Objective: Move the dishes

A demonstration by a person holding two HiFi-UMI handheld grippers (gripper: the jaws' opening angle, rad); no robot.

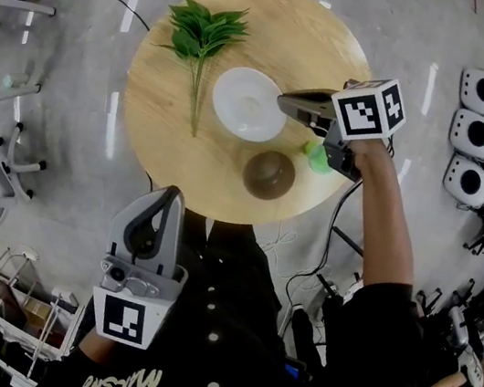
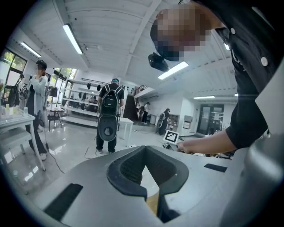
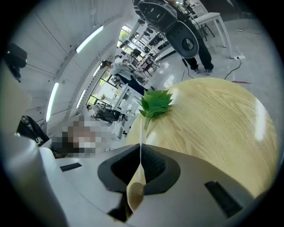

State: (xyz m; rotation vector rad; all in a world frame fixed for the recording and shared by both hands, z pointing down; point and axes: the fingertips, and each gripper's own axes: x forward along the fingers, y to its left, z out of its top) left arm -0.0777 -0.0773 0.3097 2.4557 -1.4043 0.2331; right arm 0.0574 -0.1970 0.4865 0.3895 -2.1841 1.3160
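**Right claw pinches the plate rim; left claw waits empty**

The right claw [image 1: 280, 102] is clenched on the near-right rim of the white plate [image 1: 244, 105]. In the right gripper view the plate shows only as a thin pale edge [image 3: 141, 133] running up from between the jaws, so the grip is a narrow pinch on the lip, probably chosen because a flat dish offers nothing else to take hold of. Whether the plate is clear of the wood cannot be told from above.

The left claw [image 1: 173, 193] hangs near the person's body, off the near edge of the round bench [image 1: 158, 118]. Its jaws are closed with nothing between them, and it sits out of the working arm's way.

The brown bowl [image 1: 269, 174] sits just beside the plate toward the near edge. A leafy sprig [image 1: 200, 37] lies just left of the plate. A small green object [image 1: 319, 160] is half hidden under the right claw's body. Open wood is left at the far rim and along the left side. A rim pinch may let the plate tip, so a carry past the bowl calls for a level hold.
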